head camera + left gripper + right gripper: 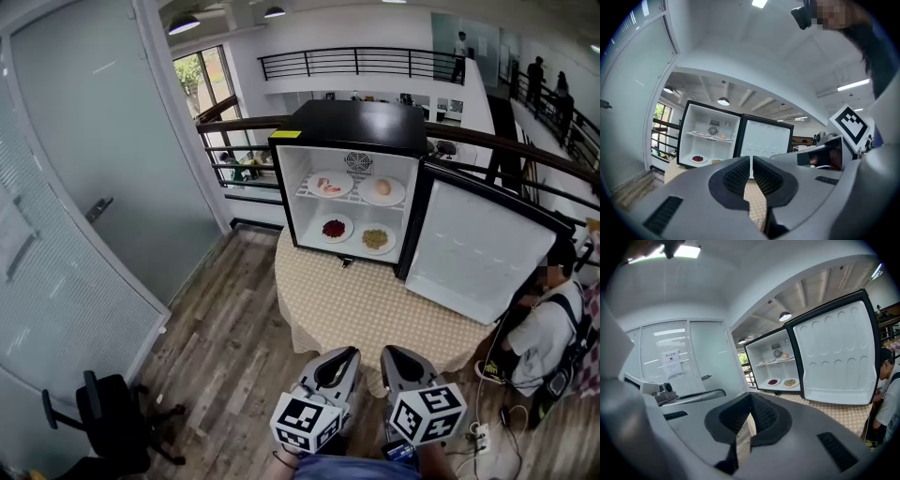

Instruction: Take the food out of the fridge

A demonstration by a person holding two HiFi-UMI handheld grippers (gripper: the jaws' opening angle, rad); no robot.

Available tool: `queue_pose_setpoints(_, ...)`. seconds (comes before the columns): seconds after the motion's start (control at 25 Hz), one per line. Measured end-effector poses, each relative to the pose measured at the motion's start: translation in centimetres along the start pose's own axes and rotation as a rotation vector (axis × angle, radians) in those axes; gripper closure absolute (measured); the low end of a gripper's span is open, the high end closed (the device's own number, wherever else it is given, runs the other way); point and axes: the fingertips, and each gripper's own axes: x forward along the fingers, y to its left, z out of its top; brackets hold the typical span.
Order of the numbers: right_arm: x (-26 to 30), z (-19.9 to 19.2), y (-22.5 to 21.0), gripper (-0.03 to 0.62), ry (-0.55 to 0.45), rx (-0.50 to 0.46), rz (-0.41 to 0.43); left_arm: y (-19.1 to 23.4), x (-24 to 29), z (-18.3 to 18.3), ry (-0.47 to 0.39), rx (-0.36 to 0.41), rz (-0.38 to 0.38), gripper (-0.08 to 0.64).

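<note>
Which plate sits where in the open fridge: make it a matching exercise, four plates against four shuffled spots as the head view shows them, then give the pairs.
Things
1. plate of pink slices
2. plate with a tan round item
3. plate of dark red food
4. plate of yellow-green food

Places
A. lower right
B. upper left
C. lower left
D. upper right

Pairs: 1-B, 2-D, 3-C, 4-A

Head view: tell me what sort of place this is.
Probably an upper floor of an open office building: a black balcony railing round an atrium, a frosted glass partition and an office chair.
</note>
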Motion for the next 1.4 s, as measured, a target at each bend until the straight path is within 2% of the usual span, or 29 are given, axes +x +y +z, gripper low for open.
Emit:
queue_pose_setpoints(0.52,9.1,2.2,2.5,0.577,-0.019,0.015,-0.089,10.1,2.7,2.1,-0.008,-0.003,-0.098,0.541)
queue_pose_setpoints(0.72,11.7,2.2,3.4,0.577,-0.027,0.033,-0.116,13.1,2.9,1.9,0.006,0.001,-0.129,0.541)
queue_pose_setpoints(1.12,12.6,1.4,3.2,0.577,-0.007,0.06,-0.183,13.9,3.5,0.7,0.043,-0.027,-0.198,0.541)
queue_pose_setpoints(1.4,13.6,1.4,1.7,0.577,0.004,0.081,-0.204,14.3,5.0,0.3,0.058,-0.041,-0.205,0.541)
